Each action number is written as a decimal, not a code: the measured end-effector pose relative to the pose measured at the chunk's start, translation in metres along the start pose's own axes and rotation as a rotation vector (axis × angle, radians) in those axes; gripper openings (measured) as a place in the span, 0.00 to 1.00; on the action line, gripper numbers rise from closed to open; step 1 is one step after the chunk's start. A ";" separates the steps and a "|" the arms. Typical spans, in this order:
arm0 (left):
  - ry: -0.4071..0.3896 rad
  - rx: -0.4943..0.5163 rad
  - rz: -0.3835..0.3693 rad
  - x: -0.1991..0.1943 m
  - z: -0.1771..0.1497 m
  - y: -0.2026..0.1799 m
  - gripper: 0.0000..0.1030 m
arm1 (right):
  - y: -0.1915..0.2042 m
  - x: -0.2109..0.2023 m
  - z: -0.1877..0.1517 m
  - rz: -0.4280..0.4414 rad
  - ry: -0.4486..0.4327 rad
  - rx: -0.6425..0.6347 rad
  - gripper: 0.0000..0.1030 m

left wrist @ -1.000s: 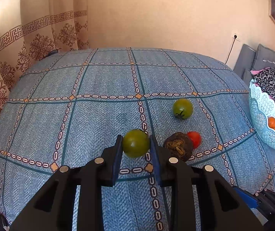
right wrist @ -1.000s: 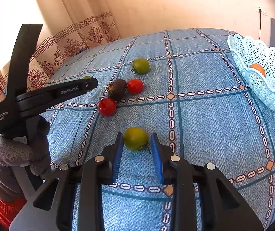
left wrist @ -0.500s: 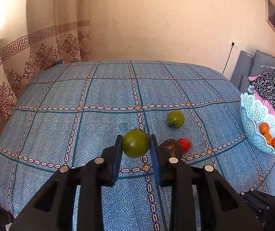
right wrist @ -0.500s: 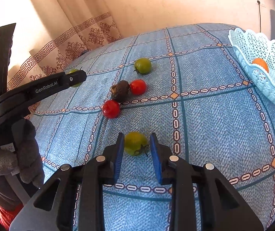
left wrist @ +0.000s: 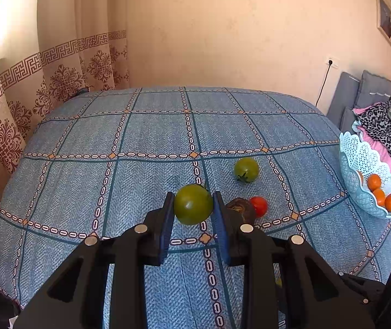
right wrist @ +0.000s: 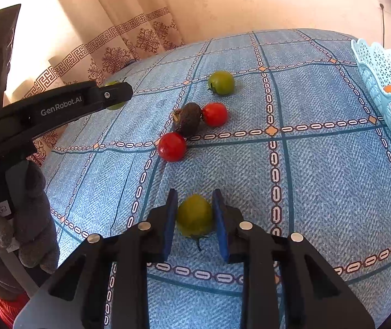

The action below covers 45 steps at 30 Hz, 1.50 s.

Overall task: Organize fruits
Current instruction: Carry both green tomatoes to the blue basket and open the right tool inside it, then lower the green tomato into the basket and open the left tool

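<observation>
- The left gripper (left wrist: 193, 210) has risen over the last second with a dark green tomato (left wrist: 193, 204) pinched between its fingers (left wrist: 168, 219); the bed now looks farther below it, and the fruit sits clear of the cover.
- The right gripper (right wrist: 194, 216) has moved in around a yellow-green tomato (right wrist: 194, 215) that lies on the cover. Its fingers (right wrist: 170, 219) flank the fruit closely on both sides, but I cannot tell whether they are pressing it yet.
- My reading: 1 fruit is ready to carry to the basket (left wrist: 359, 161), and a 2nd pick is about to be made, so both hands may deliver together.
- Left on the cover in the right wrist view are another green tomato (right wrist: 220, 82), 2 red tomatoes (right wrist: 214, 114) (right wrist: 171, 147), and a dark wrinkled fruit (right wrist: 188, 117) touching the farther red one.
- The pale blue lattice basket stands at the right edge of the bed and already holds several orange fruits (left wrist: 374, 182).
- The surface is a bed with a blue checked bedspread (left wrist: 154, 137), soft and slightly domed, so round fruit could roll when nudged.
- Around it are a peach wall, patterned curtains (left wrist: 58, 82) on the left, a wall socket with a cord, grey cushions (left wrist: 359, 93) and a heap of printed fabric on the right.
</observation>
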<state>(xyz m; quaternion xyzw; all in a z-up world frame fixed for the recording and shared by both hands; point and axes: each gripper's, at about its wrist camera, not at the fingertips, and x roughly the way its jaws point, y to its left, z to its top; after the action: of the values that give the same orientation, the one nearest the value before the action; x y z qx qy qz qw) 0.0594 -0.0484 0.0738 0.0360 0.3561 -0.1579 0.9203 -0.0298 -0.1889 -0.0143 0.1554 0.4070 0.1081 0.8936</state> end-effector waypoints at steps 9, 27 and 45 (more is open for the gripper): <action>-0.017 0.033 -0.013 -0.006 0.005 -0.019 0.27 | -0.020 -0.036 0.006 -0.039 -0.100 0.043 0.26; -0.045 0.180 -0.115 -0.008 0.018 -0.115 0.27 | -0.130 -0.130 0.033 -0.235 -0.355 0.234 0.26; -0.025 0.291 -0.205 0.004 0.023 -0.191 0.27 | -0.179 -0.134 0.029 -0.322 -0.376 0.309 0.52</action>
<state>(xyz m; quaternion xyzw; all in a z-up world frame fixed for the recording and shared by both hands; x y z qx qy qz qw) 0.0164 -0.2344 0.0969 0.1304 0.3197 -0.3012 0.8888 -0.0818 -0.4038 0.0313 0.2401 0.2653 -0.1293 0.9248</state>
